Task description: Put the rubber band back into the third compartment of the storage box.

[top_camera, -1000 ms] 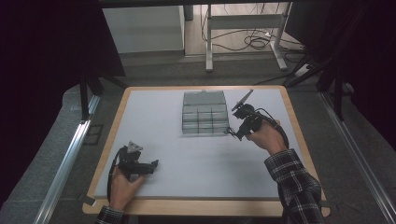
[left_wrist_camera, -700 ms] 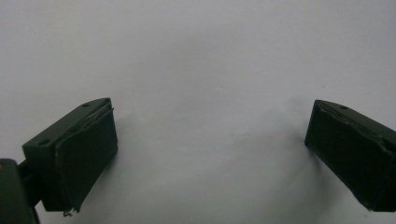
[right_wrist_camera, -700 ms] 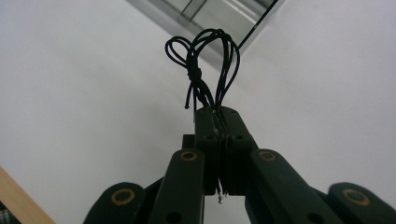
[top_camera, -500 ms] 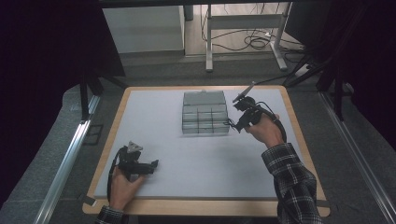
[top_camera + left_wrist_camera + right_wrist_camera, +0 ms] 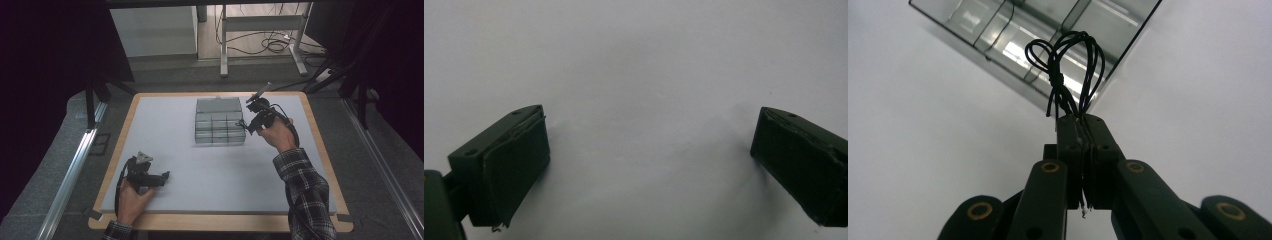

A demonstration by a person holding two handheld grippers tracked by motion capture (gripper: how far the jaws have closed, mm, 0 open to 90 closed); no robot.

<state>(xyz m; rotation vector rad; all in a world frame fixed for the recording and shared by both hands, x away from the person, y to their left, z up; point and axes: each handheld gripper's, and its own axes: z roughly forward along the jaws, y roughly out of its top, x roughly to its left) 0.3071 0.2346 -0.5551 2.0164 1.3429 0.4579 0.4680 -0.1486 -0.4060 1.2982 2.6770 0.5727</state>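
From above, the right gripper sits just beside the clear compartment box, and the left gripper rests on the table, well apart from it. Left gripper view: jaws wide apart over bare tabletop. Right gripper view: jaws clamped together on a looped black wire bundle, whose loops stand in front of the box's corner.

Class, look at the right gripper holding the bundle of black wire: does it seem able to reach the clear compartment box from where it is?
Probably yes. The right gripper, shut on the black wire bundle, hovers beside the compartment box, with nothing between them.
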